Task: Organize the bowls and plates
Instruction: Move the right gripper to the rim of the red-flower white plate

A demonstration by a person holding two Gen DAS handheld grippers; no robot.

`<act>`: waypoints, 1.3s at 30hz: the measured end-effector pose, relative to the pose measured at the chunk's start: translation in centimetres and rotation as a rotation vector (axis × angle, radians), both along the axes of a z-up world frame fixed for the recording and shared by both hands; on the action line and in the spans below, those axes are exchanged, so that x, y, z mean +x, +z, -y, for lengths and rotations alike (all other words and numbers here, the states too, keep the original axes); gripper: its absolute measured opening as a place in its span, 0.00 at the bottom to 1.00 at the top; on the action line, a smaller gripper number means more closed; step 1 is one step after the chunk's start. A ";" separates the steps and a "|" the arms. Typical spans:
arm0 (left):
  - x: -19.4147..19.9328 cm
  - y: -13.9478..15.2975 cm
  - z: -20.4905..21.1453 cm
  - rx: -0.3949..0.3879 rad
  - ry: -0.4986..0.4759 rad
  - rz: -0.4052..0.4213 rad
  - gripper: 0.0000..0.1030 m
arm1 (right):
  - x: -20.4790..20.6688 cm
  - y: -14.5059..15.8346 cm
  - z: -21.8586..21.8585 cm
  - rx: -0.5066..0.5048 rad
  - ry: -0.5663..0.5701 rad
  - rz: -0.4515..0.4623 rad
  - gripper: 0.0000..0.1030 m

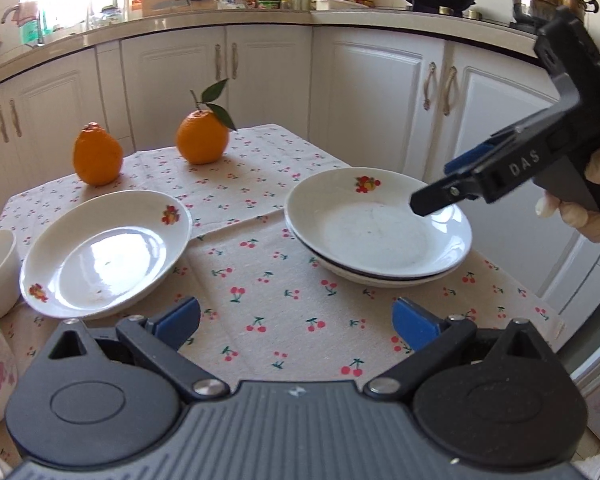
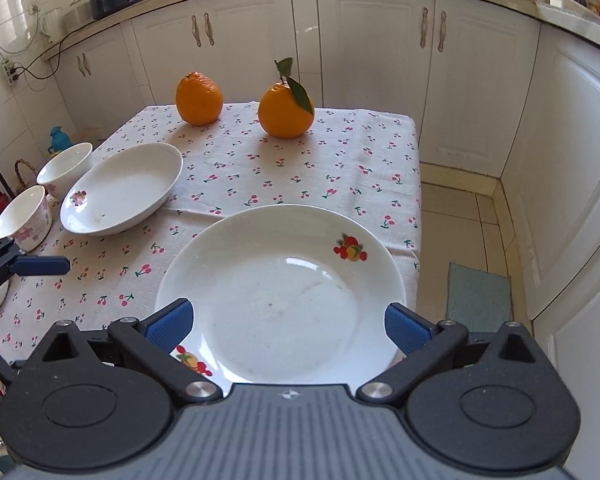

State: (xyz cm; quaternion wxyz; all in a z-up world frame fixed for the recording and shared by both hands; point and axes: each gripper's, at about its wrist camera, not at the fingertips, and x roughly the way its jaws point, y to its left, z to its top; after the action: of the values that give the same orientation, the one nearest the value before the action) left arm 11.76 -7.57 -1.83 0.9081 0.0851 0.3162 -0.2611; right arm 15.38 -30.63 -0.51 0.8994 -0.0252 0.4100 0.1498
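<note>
Kitchen, white cabinets; worktop (image 2: 284, 168) under cherry-print cloth, two oranges (image 2: 199, 98) at far edge. Stacked plates (image 1: 378, 224) on the right side, directly ahead of and below the right gripper (image 2: 288, 326), its fingers spread wide, holding nothing, poised over the near rim. Single plate (image 1: 104, 256) lies well apart to the left, just ahead-left of the left gripper (image 1: 296, 318), fingers likewise released and empty. Left is the nearer hand to it. Two bowls (image 2: 65, 168) beyond it, at the left edge. Probable next: single plate onto the stack.

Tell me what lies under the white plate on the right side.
A second white plate lies under the top white fruit-print plate; only its rim shows, the rest is covered.
</note>
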 end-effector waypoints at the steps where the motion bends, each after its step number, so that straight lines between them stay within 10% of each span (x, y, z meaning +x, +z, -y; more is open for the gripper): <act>1: -0.2 0.0 -0.4 0.005 0.033 0.012 0.99 | -0.4 0.1 -0.6 -0.013 0.011 0.014 1.00; 15: 3.4 -3.2 -4.5 0.053 0.456 -0.011 0.99 | -1.5 1.2 -6.9 -0.043 0.168 0.066 1.00; 39: 8.1 -5.1 -4.9 0.039 0.505 -0.049 1.00 | 9.1 1.9 -12.4 -0.066 0.460 -0.003 1.00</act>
State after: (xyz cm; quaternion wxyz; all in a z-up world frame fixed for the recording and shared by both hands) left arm 19.85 -2.68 -6.88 0.9346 0.0147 0.3546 -0.0220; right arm 24.48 -18.22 1.40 0.8395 -0.1474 0.3996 0.3374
